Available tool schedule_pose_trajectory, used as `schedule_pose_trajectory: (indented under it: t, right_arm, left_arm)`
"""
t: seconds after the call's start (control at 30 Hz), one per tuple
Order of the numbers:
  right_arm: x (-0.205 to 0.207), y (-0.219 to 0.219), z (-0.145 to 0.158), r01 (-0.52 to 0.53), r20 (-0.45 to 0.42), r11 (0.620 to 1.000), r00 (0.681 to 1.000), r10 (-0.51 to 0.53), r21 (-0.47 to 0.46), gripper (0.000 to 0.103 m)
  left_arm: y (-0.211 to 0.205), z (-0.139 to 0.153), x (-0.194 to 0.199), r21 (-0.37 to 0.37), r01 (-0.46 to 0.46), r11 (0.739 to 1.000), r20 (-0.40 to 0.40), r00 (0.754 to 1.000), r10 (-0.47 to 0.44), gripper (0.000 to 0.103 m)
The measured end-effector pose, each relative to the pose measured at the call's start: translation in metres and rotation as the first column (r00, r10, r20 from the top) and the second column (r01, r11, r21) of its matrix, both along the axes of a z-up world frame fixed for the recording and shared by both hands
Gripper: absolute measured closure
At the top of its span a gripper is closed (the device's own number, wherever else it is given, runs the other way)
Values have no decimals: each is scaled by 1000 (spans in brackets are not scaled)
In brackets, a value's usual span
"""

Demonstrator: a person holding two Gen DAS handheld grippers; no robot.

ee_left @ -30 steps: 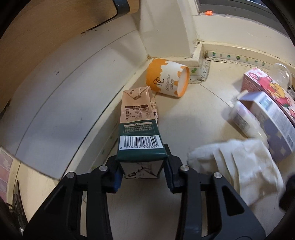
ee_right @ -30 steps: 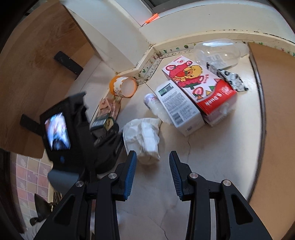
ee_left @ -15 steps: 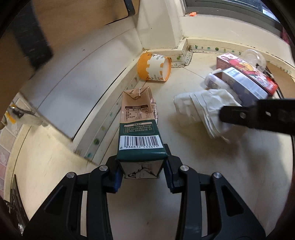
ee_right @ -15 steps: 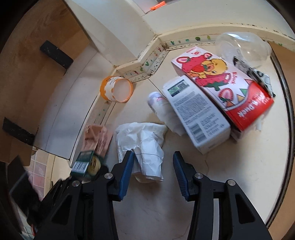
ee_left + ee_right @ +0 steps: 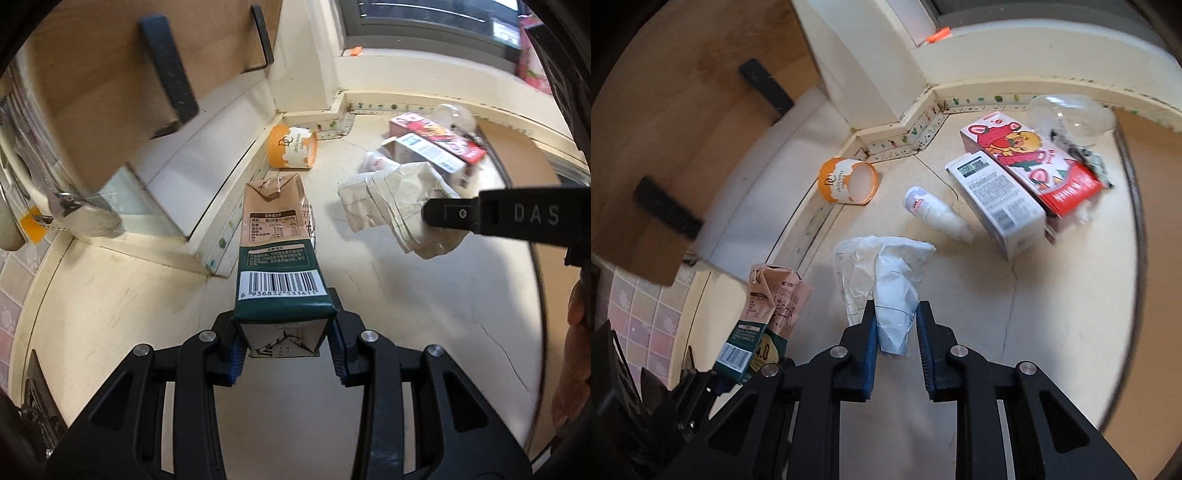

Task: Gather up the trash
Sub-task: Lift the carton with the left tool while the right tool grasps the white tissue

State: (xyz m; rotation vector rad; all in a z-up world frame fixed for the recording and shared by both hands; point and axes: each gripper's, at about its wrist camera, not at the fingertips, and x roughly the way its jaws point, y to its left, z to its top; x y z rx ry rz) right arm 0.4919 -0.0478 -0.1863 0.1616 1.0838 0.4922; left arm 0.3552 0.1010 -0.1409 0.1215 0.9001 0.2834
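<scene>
Both grippers have lifted their catch off the cream floor since a second ago, the right jaws having just been closing on the tissue.

Left wrist view: the left gripper is clamped on the base of a tan-and-green drink carton with a barcode, held clear of the floor; beyond it an orange-and-white paper cup lies on its side by the wall corner, and the right gripper's black finger presses a crumpled white paper tissue. Right wrist view: the right gripper pinches that tissue between its blue pads, seemingly raised, though the blur leaves this unsure. Further off lie a small white plastic bottle, a white printed box and a red strawberry-print carton.
</scene>
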Motion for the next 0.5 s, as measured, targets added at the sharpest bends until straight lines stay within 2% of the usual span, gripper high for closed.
schedule_pose_trajectory:
  t: [0.2, 0.5]
  right_arm:
    - [-63, -7, 21, 55, 43, 998, 998, -54, -17, 84]
    - [-192, -19, 46, 169, 101, 986, 981, -166, -14, 84]
  left_arm:
    - [-8, 25, -64, -18, 113, 993, 16, 993, -113, 69]
    - [-23, 52, -151, -26, 277, 961, 49, 960, -275, 69]
